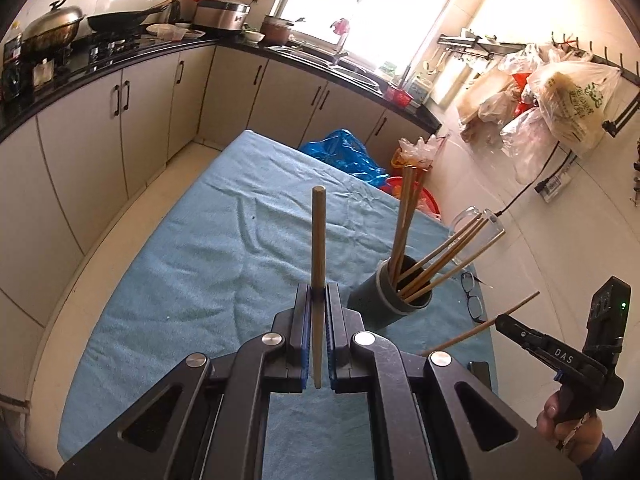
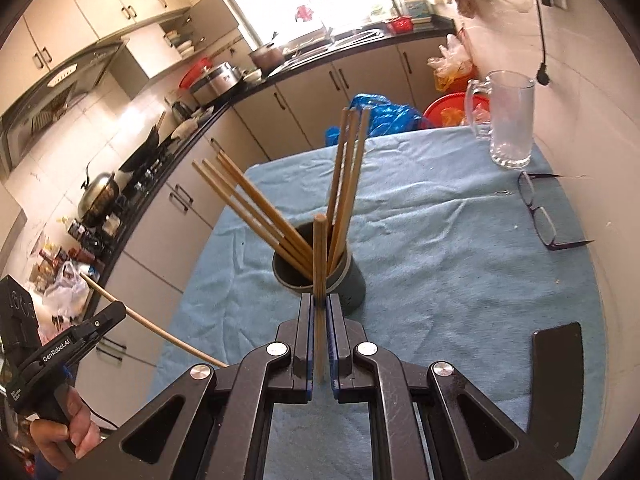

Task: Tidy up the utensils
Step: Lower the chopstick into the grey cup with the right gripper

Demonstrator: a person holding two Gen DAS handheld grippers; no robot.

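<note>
A dark round holder (image 1: 386,300) stands on the blue cloth and holds several wooden chopsticks (image 1: 404,216); it also shows in the right wrist view (image 2: 348,284) with its chopsticks (image 2: 348,176). My left gripper (image 1: 319,292) is shut on one chopstick (image 1: 319,240), held upright left of the holder. My right gripper (image 2: 319,300) is shut on another chopstick (image 2: 319,264) just in front of the holder. Each gripper shows in the other's view, the right gripper (image 1: 500,322) and the left gripper (image 2: 120,310), each with a chopstick.
A glass mug (image 2: 508,120), eyeglasses (image 2: 540,212) and a dark flat phone (image 2: 556,380) lie on the blue cloth (image 2: 440,260) near the wall. Blue plastic bag (image 1: 340,152) and red basin (image 2: 452,108) sit beyond the table. Kitchen counters run along the left and back.
</note>
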